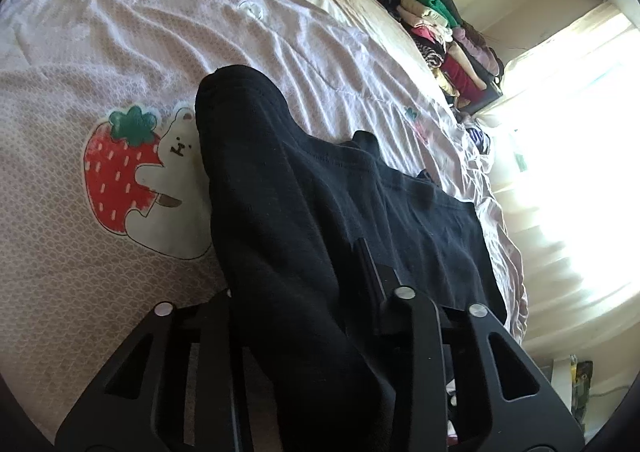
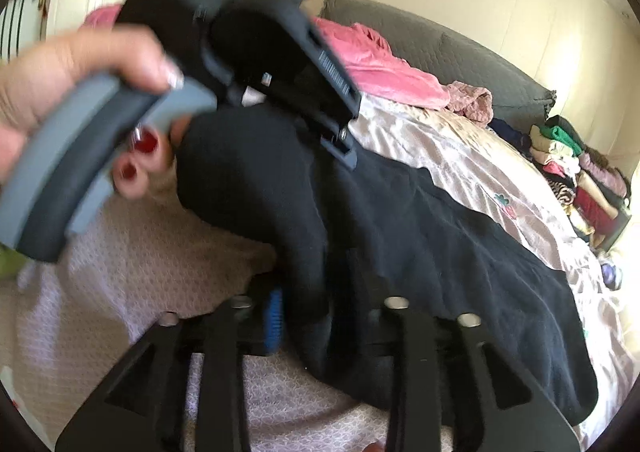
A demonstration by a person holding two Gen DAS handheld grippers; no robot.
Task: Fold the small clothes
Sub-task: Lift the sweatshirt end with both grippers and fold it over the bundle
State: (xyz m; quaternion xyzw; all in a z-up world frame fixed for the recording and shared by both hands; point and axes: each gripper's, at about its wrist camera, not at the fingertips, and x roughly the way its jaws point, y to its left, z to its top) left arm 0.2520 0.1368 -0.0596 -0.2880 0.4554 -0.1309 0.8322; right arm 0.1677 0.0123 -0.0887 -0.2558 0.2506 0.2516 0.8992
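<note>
A black garment [image 1: 300,192] lies spread on a lilac bedspread [image 1: 80,272] printed with a strawberry and a bear. My left gripper [image 1: 296,272] is shut on a thick fold of it, and the cloth humps up over the fingers. In the right wrist view a hand [image 2: 60,84] holds the left gripper [image 2: 340,140] lifted at the upper left, with the black garment [image 2: 440,252] hanging below it. My right gripper [image 2: 316,276] stands over the garment's near edge. Cloth lies between its fingers, and the blue pad [image 2: 274,316] on the left one shows bare beside it.
A stack of folded clothes [image 1: 448,32] [image 2: 580,180] lines the far right side of the bed. A pink blanket [image 2: 380,68] and a grey headboard cushion [image 2: 440,48] sit at the head. A bright curtained window [image 1: 580,132] is beyond the bed's right edge.
</note>
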